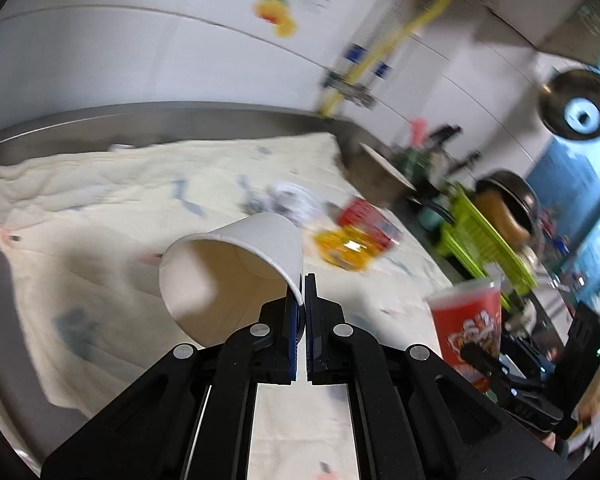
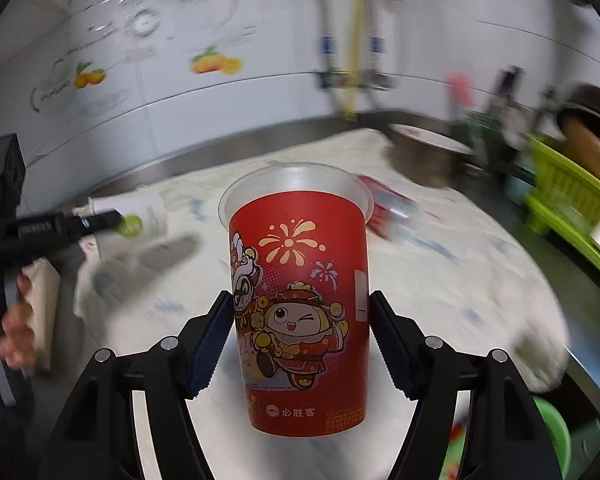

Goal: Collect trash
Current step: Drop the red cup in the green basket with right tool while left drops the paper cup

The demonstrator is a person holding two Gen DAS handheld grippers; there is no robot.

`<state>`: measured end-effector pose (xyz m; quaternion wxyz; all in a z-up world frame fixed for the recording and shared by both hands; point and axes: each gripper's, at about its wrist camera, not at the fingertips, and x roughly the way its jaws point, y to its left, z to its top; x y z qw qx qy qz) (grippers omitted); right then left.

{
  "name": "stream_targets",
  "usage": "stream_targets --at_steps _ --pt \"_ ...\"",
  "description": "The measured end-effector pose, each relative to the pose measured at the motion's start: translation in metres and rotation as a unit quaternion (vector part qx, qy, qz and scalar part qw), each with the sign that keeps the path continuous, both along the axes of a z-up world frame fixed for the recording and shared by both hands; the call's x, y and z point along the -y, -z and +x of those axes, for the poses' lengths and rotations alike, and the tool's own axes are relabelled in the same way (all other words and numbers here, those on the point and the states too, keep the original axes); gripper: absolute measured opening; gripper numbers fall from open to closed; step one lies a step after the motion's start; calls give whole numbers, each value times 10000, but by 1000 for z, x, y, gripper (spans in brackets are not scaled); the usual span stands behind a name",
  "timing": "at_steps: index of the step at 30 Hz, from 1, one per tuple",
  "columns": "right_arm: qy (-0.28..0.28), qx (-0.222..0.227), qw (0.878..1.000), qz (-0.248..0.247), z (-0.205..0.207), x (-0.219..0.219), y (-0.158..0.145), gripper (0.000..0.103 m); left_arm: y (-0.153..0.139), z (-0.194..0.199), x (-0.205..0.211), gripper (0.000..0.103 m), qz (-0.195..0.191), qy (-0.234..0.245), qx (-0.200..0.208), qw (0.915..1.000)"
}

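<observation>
Two cups already up: left gripper (image 1: pixel 302 296) pinched shut on the white paper cup's (image 1: pixel 236 268) rim, mouth tipped toward 8 o'clock; right gripper (image 2: pixel 302 336) clamps the upright red printed plastic cup (image 2: pixel 300 300). Crumpled wrappers (image 1: pixel 348 236) wait at 1 o'clock on the cloth-covered worktop (image 1: pixel 100 208).

Red cup (image 2: pixel 300 300) bottom print: "必胜客"

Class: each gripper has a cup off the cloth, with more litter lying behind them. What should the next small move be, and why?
Probably carry both cups off to a bin, none of which is in view. The left gripper pinches the white paper cup by its rim, and the right gripper clamps the red cup, so neither can take the wrappers yet.
</observation>
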<state>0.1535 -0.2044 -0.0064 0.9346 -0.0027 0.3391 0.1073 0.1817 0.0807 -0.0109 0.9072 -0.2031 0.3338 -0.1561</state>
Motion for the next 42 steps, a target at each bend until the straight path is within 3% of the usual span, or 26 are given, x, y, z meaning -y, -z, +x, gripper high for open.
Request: stream_targets --at_steps 5,11,17,22,31,42 --pt "886 -200 9956 -208 -62 77 22 66 -3 -14 56 1 37 661 72 9978" --pt "1850 -691 9797 -330 -109 161 67 66 1 -28 125 1 101 1381 30 9904" --pt "2423 -1205 9625 -171 -136 216 115 67 4 -42 196 1 205 2124 -16 9770" --pt "2640 -1414 9541 88 -142 239 139 67 16 -54 261 1 371 2780 -120 9598" --pt "2764 -1354 9509 319 -156 250 144 73 51 -73 352 1 684 3551 -505 9309" --pt "2955 -950 9498 382 -190 264 116 74 91 -84 409 2 954 3991 -1005 9064"
